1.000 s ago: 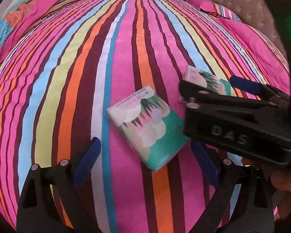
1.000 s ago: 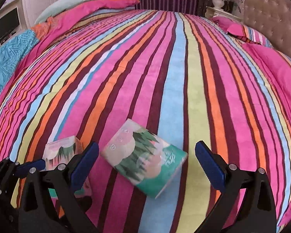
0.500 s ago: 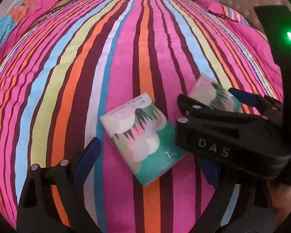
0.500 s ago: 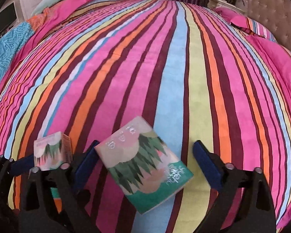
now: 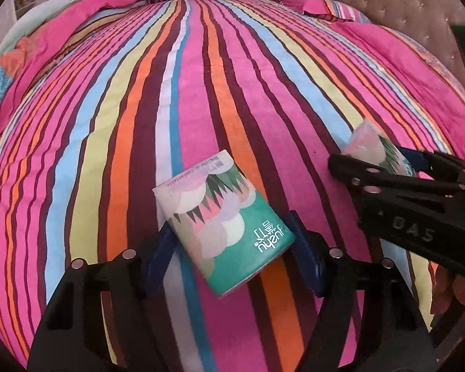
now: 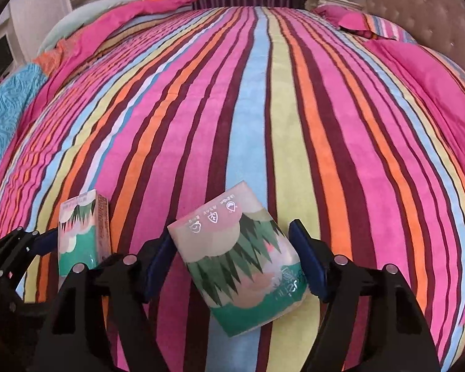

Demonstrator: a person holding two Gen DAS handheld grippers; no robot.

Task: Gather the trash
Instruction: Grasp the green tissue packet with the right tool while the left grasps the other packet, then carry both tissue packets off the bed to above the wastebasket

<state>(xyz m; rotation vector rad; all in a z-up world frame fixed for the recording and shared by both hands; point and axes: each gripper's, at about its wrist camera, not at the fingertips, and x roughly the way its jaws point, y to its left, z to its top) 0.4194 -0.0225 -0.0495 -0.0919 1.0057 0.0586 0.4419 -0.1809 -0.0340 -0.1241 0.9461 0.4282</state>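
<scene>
My left gripper is closing on a tissue pack, blue pads touching its long sides. My right gripper is closing on the second tissue pack, pads touching it too. Each gripper hides part of the other's pack. The striped bed lies open ahead to the headboard.

**Readable marks on the packs and the gripper**

The tissue pack in the left wrist view carries the white brand word "yuehu" with characters beside it, too small to read. Its top edge bears fine print, perhaps English, illegible. The right gripper shows raised letters "DAS". The second tissue pack has three small white icons.
</scene>
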